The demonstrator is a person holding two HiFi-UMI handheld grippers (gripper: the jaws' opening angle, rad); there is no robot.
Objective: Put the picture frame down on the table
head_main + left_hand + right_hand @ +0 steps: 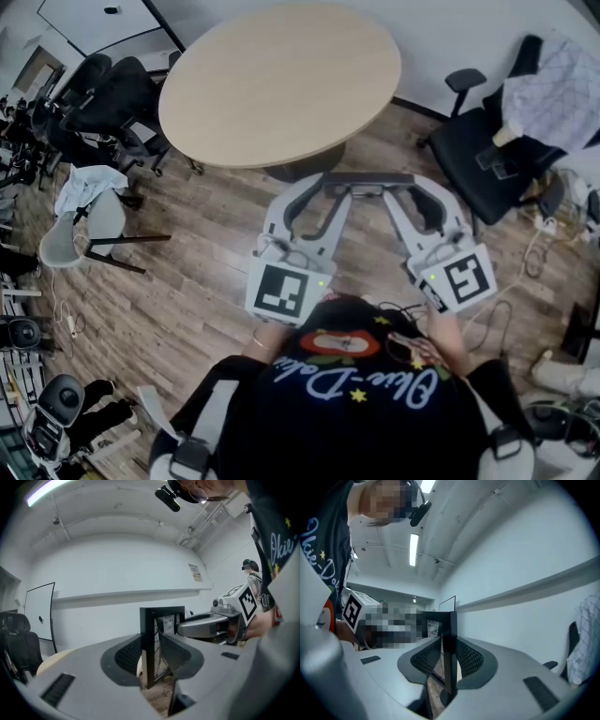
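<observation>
The picture frame point(367, 181) is held in the air between the two grippers, above the wood floor point(206, 253) and just short of the near edge of the round table point(281, 84); it does not touch the tabletop. From the head view the frame appears edge-on as a dark horizontal bar spanning the gap between the gripper tips. It is a black rectangular frame, standing upright. The left gripper point(326, 185) is clamped on one vertical side of the frame: in the left gripper view the black bar stands between the two mesh-textured pads point(129, 654), with both pads against it. The right gripper point(405, 187) is clamped on the opposite side in the same way, the bar upright between its pads point(469, 658). Both grippers point level and converge toward each other on the frame. A printed pattern is visible inside the frame in the left gripper view, but it is too small to identify. Each gripper carries a marker cube, the left cube point(279, 289) and the right cube point(459, 277), both close to the person's black shirt point(356, 403). The tabletop is light wood. To the right of the table stands a black office chair point(478, 159) with a pale cloth point(553, 94) draped over its back. To the left stand several dark office chairs point(103, 94) and a white chair point(89, 225).
</observation>
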